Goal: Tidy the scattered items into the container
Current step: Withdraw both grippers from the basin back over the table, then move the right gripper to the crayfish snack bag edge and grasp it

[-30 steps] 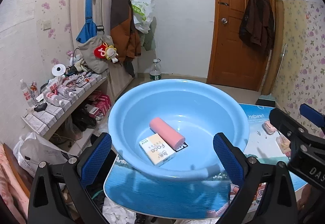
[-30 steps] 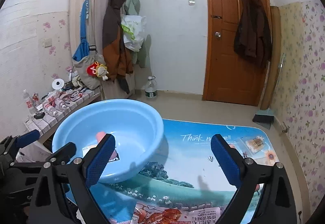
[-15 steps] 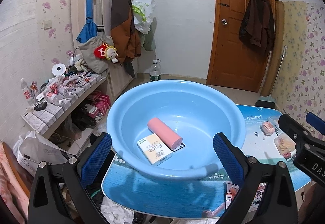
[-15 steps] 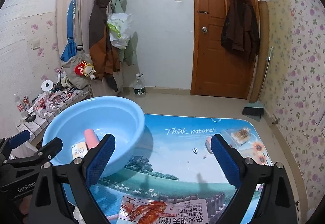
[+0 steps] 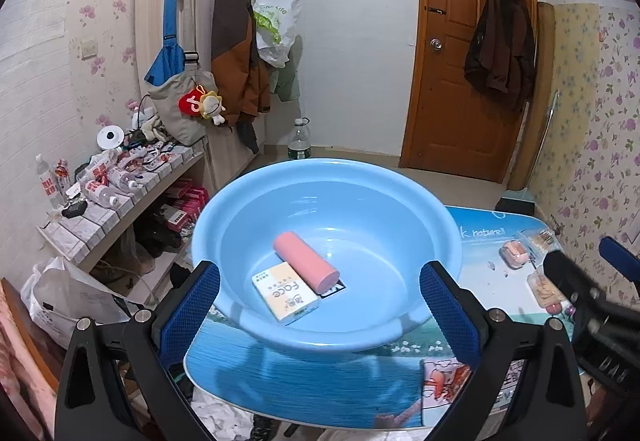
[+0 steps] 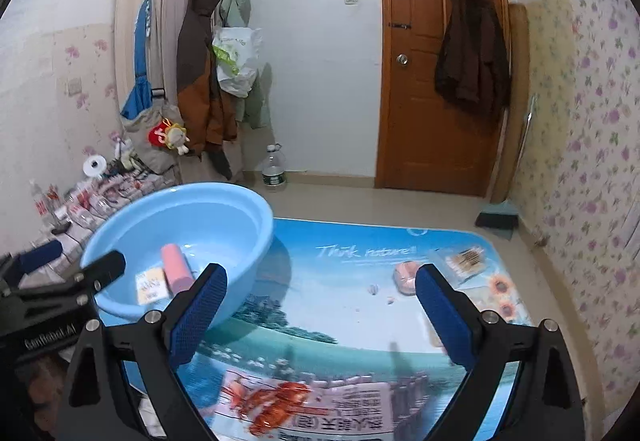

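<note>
My right gripper gapes wide, empty. The small pink rounded case lies on the printed tabletop ahead, slightly right of centre, nearer this arm. Left gripper, also wide, faces the light-blue plastic basin

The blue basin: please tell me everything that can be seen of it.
The blue basin is round, wide and shallow, seemingly of smooth glossy plastic, with a rolled rim. It stands upright at the left end of the table, on the printed landscape cover. Inside lie a pink cylinder and a small box printed "Face", side by side and touching. Neither pair of tongs touches the basin.
</note>
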The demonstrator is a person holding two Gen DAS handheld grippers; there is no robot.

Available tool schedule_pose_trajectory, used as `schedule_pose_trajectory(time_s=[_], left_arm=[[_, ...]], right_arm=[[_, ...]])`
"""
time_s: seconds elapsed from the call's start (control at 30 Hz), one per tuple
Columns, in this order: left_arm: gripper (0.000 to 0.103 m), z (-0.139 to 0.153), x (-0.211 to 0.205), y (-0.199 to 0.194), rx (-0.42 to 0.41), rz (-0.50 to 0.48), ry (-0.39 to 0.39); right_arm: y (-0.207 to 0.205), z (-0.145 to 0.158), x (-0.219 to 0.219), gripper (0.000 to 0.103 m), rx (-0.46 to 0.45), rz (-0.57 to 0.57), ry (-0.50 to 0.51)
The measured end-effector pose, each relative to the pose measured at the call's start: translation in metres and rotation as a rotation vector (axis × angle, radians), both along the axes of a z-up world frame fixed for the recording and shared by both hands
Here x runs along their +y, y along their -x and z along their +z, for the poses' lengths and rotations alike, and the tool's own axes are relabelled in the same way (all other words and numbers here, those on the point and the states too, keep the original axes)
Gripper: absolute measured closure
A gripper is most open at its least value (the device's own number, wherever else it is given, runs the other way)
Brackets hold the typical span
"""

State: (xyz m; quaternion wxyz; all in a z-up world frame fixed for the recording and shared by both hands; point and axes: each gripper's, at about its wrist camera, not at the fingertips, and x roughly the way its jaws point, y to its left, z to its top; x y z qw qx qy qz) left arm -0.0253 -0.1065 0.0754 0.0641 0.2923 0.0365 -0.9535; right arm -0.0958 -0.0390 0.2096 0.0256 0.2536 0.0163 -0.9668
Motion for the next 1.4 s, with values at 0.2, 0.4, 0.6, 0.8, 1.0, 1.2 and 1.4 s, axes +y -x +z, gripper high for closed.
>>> schedule_pose_trajectory(time_s=[0.2, 0.4, 0.6, 0.8, 1.0, 1.2, 1.4], left_arm=[[0.0, 0.002, 0.019, -0.002, 0.003, -0.038, 0.019], [0.0, 0.005, 0.032, -0.005, 0.005, -0.061, 0.029], [0.0, 0.004, 0.045, -0.007, -0.011, -0.087, 0.036], [0.0, 0.006, 0.062, -0.01, -0.008, -0.114, 0.059], [0.0, 0.004, 0.073, -0.011, -0.021, -0.14, 0.063], [0.0, -0.005, 0.075, -0.011, -0.051, -0.147, 0.056], [0.0, -0.012, 0.081, -0.01, -0.071, -0.174, 0.059]], right_arm=[[-0.005, -0.004, 0.013, 0.007, -0.02, 0.003, 0.035], [-0.009, -0.007, 0.024, 0.007, -0.029, -0.016, 0.039], [-0.014, -0.009, 0.038, 0.007, -0.028, -0.033, 0.073], [-0.018, -0.009, 0.05, 0.0, -0.026, -0.057, 0.078], [-0.022, -0.012, 0.064, 0.0, -0.033, -0.083, 0.079], [-0.029, -0.02, 0.087, 0.0, -0.048, -0.129, 0.074], [-0.035, -0.033, 0.109, 0.0, -0.076, -0.179, 0.08]])
